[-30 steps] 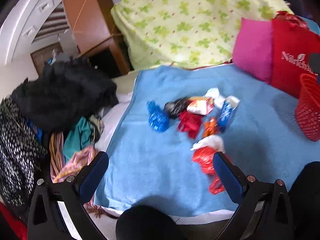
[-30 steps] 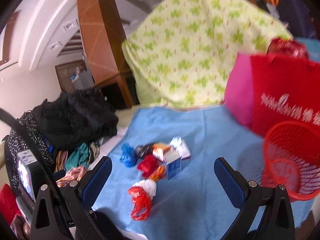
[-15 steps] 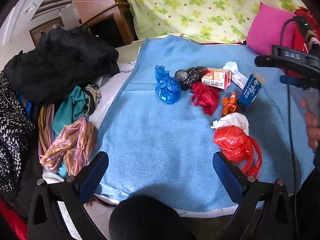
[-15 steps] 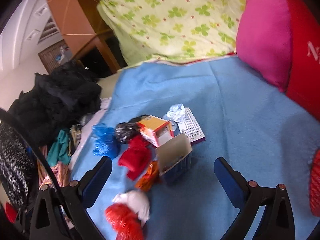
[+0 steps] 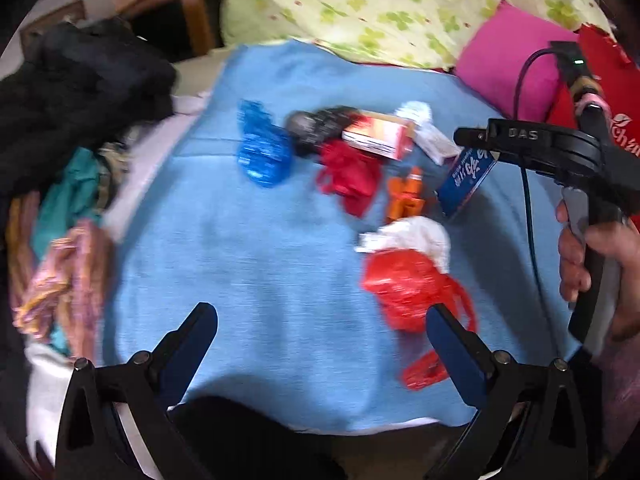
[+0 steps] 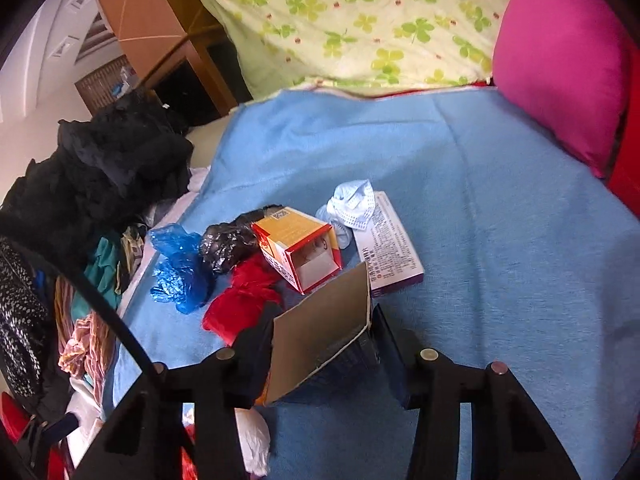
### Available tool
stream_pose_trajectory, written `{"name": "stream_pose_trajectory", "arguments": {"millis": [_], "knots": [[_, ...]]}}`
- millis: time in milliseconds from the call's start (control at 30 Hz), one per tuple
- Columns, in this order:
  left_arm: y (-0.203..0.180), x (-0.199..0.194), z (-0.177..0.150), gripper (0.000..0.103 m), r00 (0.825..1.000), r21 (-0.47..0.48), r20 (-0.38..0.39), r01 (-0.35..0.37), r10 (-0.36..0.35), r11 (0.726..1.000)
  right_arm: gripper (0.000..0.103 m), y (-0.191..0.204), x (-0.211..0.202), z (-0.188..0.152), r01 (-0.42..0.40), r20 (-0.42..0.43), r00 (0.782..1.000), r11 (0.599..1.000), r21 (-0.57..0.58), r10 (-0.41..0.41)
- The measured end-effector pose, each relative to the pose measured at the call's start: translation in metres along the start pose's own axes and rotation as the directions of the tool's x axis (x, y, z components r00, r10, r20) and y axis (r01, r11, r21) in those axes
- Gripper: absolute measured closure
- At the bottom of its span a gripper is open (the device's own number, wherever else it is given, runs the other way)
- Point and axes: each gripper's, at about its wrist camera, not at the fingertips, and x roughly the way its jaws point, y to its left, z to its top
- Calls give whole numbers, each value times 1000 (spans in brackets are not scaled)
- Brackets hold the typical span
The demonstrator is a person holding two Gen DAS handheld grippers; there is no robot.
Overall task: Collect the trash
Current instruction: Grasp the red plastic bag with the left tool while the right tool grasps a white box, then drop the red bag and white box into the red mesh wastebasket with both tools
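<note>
Since the earlier frames both tongs have dropped closer to the litter on the blue blanket, and the right tongs, wide apart a second ago, are now closing around the blue carton.

From left to right on the bed: a heap of dark clothes at the edge, then the scattered trash: a blue plastic bag, a black bag, a crumpled red bag, an open red-and-white box, an orange wrapper, and nearer the camera a white wad on a red plastic bag. The left tongs stand spread and empty, the red plastic bag just beside their right finger.

Furthest right, the blue carton sits between the right tongs' fingers, apparently touched on both sides. The step in hand looks like the first pickup. Next, the grip should firm, then lift the carton clear and carry it to a bin, which is not in view.
</note>
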Motion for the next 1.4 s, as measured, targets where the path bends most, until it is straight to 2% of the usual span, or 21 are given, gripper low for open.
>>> {"name": "stream_pose_trajectory", "arguments": {"millis": [167, 233, 367, 433, 500, 667, 833, 967, 1033, 1133, 1333, 1400], "knots": [[-22, 30, 12, 0, 991, -22, -41, 128, -129, 991, 53, -5, -41, -7, 2, 62, 998, 1000, -22, 0], [-25, 41, 15, 5, 985, -52, -64, 156, -159, 986, 53, -7, -61, -9, -3, 91, 996, 1000, -26, 5], [-29, 67, 15, 45, 968, -109, -130, 201, -215, 973, 53, -4, -94, -16, -9, 137, 990, 999, -48, 16], [-27, 69, 13, 47, 967, -132, -108, 216, -230, 967, 53, -3, -111, -20, -12, 162, 987, 998, -58, 22], [-27, 65, 12, 54, 967, -140, -92, 223, -237, 965, 53, -3, -124, -25, -16, 184, 983, 998, -64, 28], [-19, 43, 8, 57, 975, -128, -53, 206, -214, 970, 53, -7, -160, -37, -18, 238, 971, 997, -68, 34], [-22, 3, 14, 58, 982, -85, 12, 189, -189, 978, 53, -18, -203, -47, -18, 316, 948, 998, -53, 34], [-48, -40, 28, 58, 972, 7, 87, 220, -219, 976, 53, -36, -249, -49, 11, 397, 918, 1000, -23, -1], [-73, -63, 39, 58, 957, 82, 125, 253, -262, 964, 53, -49, -273, -50, 19, 435, 900, 1000, 5, -19], [-111, -87, 54, 57, 931, 183, 151, 305, -333, 935, 53, -74, -309, -53, 68, 487, 868, 995, 65, -92], [-216, -113, 98, 57, 854, 337, 144, 433, -500, 836, 53, -130, -355, -60, 150, 518, 824, 970, 193, -230], [-252, -119, 106, 57, 834, 378, 137, 454, -534, 807, 52, -147, -365, -63, 169, 518, 811, 957, 235, -271]]}}
